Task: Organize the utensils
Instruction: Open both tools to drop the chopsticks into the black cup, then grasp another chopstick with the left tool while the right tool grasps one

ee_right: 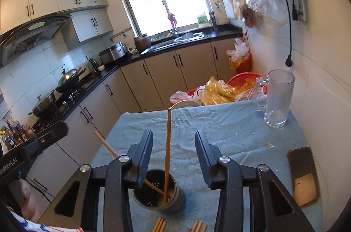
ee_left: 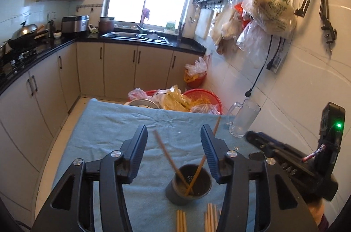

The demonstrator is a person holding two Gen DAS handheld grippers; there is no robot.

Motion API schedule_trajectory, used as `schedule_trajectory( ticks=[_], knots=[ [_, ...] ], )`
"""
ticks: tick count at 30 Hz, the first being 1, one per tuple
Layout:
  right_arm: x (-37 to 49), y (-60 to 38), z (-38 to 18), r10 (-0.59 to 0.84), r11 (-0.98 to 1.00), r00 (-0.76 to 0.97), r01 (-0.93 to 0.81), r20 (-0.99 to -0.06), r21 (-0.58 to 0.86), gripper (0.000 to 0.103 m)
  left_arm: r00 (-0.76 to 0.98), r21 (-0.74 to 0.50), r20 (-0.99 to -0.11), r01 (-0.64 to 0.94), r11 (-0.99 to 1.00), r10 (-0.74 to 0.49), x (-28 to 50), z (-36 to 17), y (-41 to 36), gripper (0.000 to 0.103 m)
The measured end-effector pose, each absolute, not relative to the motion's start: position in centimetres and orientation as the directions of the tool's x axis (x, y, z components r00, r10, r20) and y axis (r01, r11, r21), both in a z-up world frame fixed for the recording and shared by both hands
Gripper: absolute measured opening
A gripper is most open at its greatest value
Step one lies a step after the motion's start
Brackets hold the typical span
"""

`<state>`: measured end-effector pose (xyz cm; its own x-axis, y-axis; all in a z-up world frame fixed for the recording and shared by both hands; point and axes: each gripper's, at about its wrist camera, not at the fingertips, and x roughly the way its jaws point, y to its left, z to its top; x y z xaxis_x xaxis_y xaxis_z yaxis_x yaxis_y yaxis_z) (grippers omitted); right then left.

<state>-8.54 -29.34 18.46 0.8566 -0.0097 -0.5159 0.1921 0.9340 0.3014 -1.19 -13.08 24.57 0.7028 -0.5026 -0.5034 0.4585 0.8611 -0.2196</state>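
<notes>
1. The left tongs (ee_left: pixel 174 142) hang over the near part of the table (ee_left: pixel 105 122), their jaws spread wide with nothing between the pads.
2. Below and between those jaws stands a dark round holder (ee_left: pixel 188 184) on the blue cloth, with two chopsticks (ee_left: pixel 170 157) in it: one leans left and away, the other leans right, its upper end passing behind the right jaw in the left wrist view.
3. On the cloth at the near edge, just in front of the holder, lie loose chopsticks in two small bunches (ee_left: pixel 181 221), one left and one right.
4. The right tongs (ee_right: pixel 174 149) are also open and grip nothing; seen from their own camera, the holder (ee_right: pixel 159 192) sits low between the jaws, one chopstick (ee_right: pixel 168 150) nearly upright, the other slanting left behind the left jaw.
5. To the right, at the far corner of the table near the wall, stands an upright clear glass mug (ee_right: pixel 277 98), well apart from the holder.
6. At the right edge lies a phone (ee_right: pixel 303 175), flat on the cloth, screen up.
</notes>
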Motion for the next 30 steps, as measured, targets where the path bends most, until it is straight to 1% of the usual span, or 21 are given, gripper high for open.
schedule_trajectory(
  ticks=[1,3,6,9,13,14,15,16,17,18,21,22,24,26,30],
  knots=[
    [-9.4,-29.3,18.6,-0.015,0.936,0.858,0.192,-0.513,0.294,0.05,0.708,-0.222,-0.501,0.451,0.864,-0.498,-1.8,24.6,-12.3,0.052],
    [-11.1,-29.3,18.3,-0.02,0.939,0.853,0.195,-0.521,0.284,0.055,0.717,-0.227,-0.499,0.434,0.872,-0.487,-3.2,24.1,-10.3,0.057],
    [-13.7,-29.2,16.4,-0.014,0.94,0.825,0.204,-0.565,0.274,0.058,0.721,-0.22,-0.518,0.407,0.887,-0.459,-5.2,22.4,-8.1,0.061],
    [-16.3,-28.8,12.3,-0.001,0.939,0.765,0.222,-0.645,0.262,0.058,0.689,-0.207,-0.571,0.404,0.891,-0.445,-6.7,19.3,-7.0,0.061],
    [-18.9,-27.8,6.8,0.043,0.936,0.685,0.228,-0.728,0.27,0.058,0.571,-0.196,-0.697,0.431,0.881,-0.434,-7.9,12.9,-8.0,0.061],
    [-19.5,-27.4,5.4,0.057,0.933,0.664,0.23,-0.746,0.276,0.055,0.547,-0.196,-0.715,0.44,0.876,-0.435,-8.1,11.9,-8.4,0.06],
    [-19.9,-27.0,4.5,0.066,0.931,0.651,0.232,-0.756,0.281,0.049,0.509,-0.196,-0.739,0.464,0.864,-0.441,-8.4,10.4,-9.2,0.056],
    [-20.4,-26.8,3.5,0.076,0.928,0.638,0.235,-0.766,0.288,0.047,0.477,-0.188,-0.759,0.491,0.851,-0.443,-8.7,9.1,-10.0,0.053],
    [-20.8,-26.6,2.6,0.085,0.926,0.625,0.238,-0.776,0.294,0.044,0.462,-0.176,-0.771,0.507,0.844,-0.439,-9.0,8.3,-10.7,0.045],
    [-21.1,-26.5,2.0,0.089,0.924,0.619,0.241,-0.781,0.297,0.044,0.441,-0.156,-0.789,0.53,0.834,-0.428,-9.1,7.2,-11.6,0.04],
    [-21.6,-26.0,0.8,0.092,0.923,0.606,0.245,-0.79,0.295,0.044,0.392,-0.132,-0.823,0.574,0.809,-0.412,-9.3,4.7,-13.7,0.032],
    [-21.7,-25.8,0.7,0.087,0.926,0.606,0.244,-0.791,0.289,0.044,0.383,-0.131,-0.828,0.579,0.805,-0.41,-9.2,4.3,-14.1,0.03],
    [-21.8,-25.5,0.7,0.078,0.93,0.608,0.241,-0.79,0.277,0.044,0.367,-0.124,-0.839,0.589,0.799,-0.401,-9.1,3.3,-14.8,0.021],
    [-21.8,-25.2,0.5,0.071,0.934,0.605,0.238,-0.793,0.265,0.044,0.37,-0.119,-0.837,0.596,0.794,-0.404,-9.1,2.9,-15.1,0.018],
    [-21.4,-24.7,0.1,0.056,0.94,0.601,0.238,-0.797,0.245,0.044,0.377,-0.097,-0.84,0.602,0.792,-0.39,-8.9,3.1,-15.2,0.016]
  ],
)
